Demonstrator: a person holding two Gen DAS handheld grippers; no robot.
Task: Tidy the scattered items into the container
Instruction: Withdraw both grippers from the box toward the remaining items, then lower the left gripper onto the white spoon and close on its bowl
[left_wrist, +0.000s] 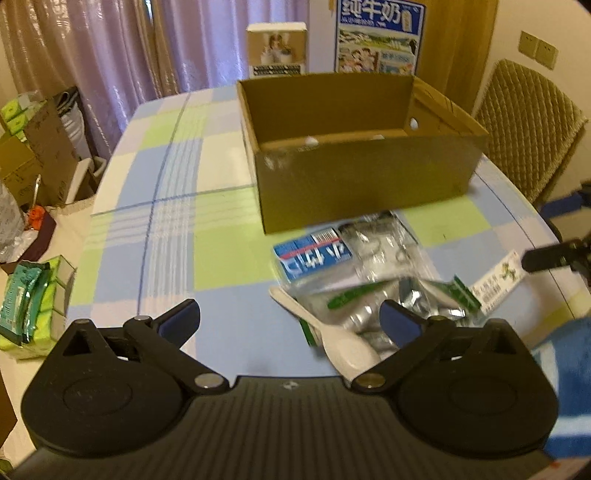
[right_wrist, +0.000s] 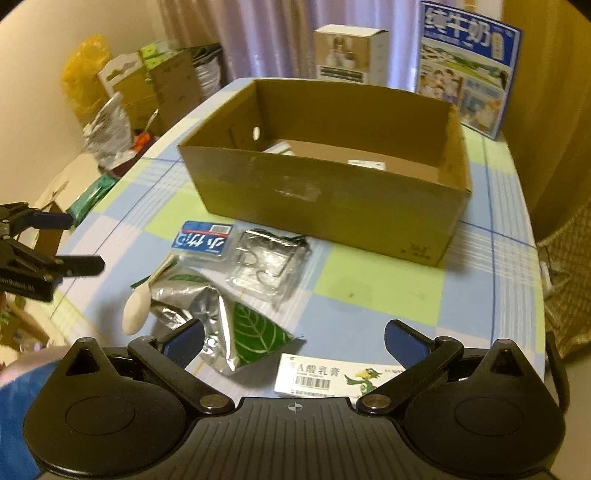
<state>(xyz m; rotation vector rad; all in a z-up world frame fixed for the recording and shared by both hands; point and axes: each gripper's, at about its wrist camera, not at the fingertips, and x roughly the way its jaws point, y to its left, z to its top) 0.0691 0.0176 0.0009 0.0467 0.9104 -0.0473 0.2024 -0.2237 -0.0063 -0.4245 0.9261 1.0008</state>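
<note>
An open cardboard box (left_wrist: 362, 166) (right_wrist: 332, 206) stands at the back of the checked table, with a few pale items on its floor. In front of it lie a blue packet (left_wrist: 314, 254) (right_wrist: 203, 240), a clear blister pack (left_wrist: 384, 243) (right_wrist: 266, 262), a silver-green foil pouch (left_wrist: 388, 302) (right_wrist: 229, 325), a white spoon (left_wrist: 343, 343) (right_wrist: 138, 310) and a white ointment box (left_wrist: 498, 284) (right_wrist: 325, 376). My left gripper (left_wrist: 288, 317) (right_wrist: 70, 242) hovers open beside the spoon, holding nothing. My right gripper (right_wrist: 293, 332) is open above the pouch and ointment box.
A blue milk carton (left_wrist: 380, 37) (right_wrist: 469, 66) and a small white-brown box (left_wrist: 277, 48) (right_wrist: 347, 55) stand behind the cardboard box. A padded chair (left_wrist: 528, 125) is at the table's right. Cartons and bags (left_wrist: 37, 155) crowd the floor on the left, beside green tissue packs (left_wrist: 26, 306).
</note>
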